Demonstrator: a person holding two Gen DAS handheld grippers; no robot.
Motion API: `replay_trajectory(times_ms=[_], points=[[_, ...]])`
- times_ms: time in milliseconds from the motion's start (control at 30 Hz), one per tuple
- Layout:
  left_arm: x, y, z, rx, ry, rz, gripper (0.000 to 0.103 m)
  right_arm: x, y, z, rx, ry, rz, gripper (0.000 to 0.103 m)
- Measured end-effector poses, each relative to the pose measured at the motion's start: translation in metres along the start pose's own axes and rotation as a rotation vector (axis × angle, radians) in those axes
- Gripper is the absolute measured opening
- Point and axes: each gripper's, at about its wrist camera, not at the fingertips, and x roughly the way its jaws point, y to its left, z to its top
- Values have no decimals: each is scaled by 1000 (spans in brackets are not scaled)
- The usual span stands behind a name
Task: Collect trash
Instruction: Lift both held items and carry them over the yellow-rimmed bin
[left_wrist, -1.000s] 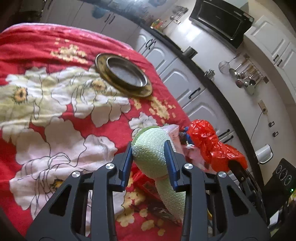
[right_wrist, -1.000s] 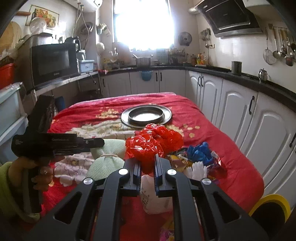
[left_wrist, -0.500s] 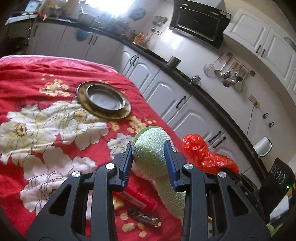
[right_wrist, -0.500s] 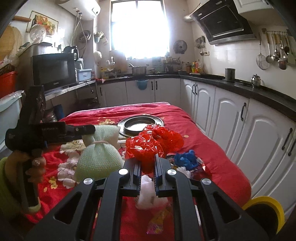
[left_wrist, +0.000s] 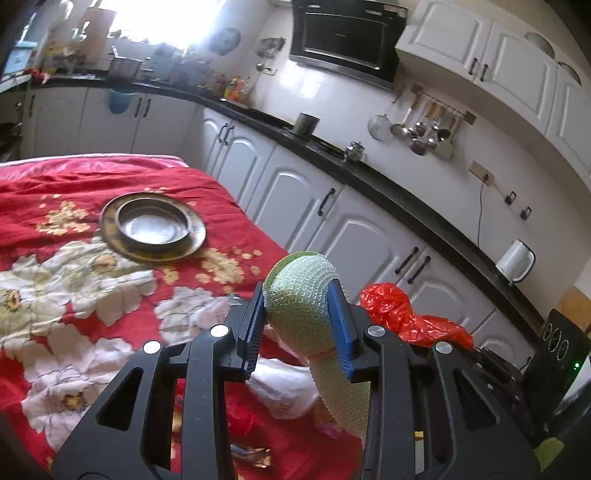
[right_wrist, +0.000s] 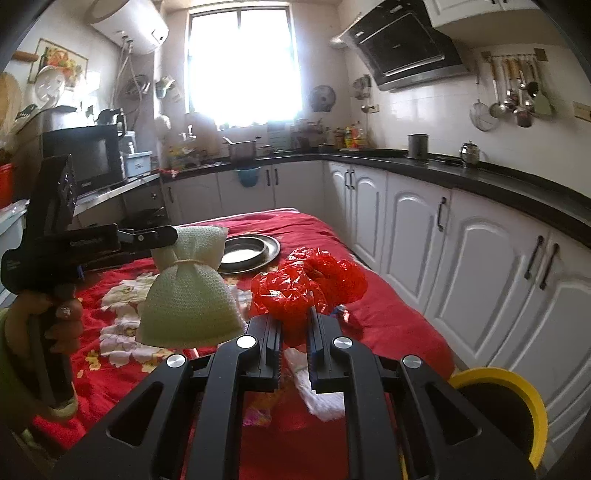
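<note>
My left gripper (left_wrist: 300, 314) is shut on the neck of a pale green mesh bag (left_wrist: 301, 295) and holds it up above the red flowered tablecloth (left_wrist: 55, 177). The bag (right_wrist: 188, 291) hangs from that gripper (right_wrist: 173, 236) in the right wrist view. My right gripper (right_wrist: 293, 332) is shut on a crumpled red plastic bag (right_wrist: 306, 284), lifted over the table; the bag also shows in the left wrist view (left_wrist: 402, 314). Loose wrappers and a white scrap (right_wrist: 317, 391) lie on the cloth below.
A round metal plate with a bowl (left_wrist: 153, 229) stands at the far middle of the table. A yellow-rimmed bin (right_wrist: 509, 406) sits on the floor at the right, by the white cabinets (right_wrist: 480, 266). A black counter runs along the right wall.
Both grippers have risen from the table with their loads. The green bag now hangs clear above the cloth, and the red bag is higher over the wrappers.
</note>
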Motion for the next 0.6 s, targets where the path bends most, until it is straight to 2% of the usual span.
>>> replay_trajectory(times_ms=[600], points=[[36, -75, -20, 139, 41, -76, 26, -41, -48, -17, 97, -5, -133, 10]])
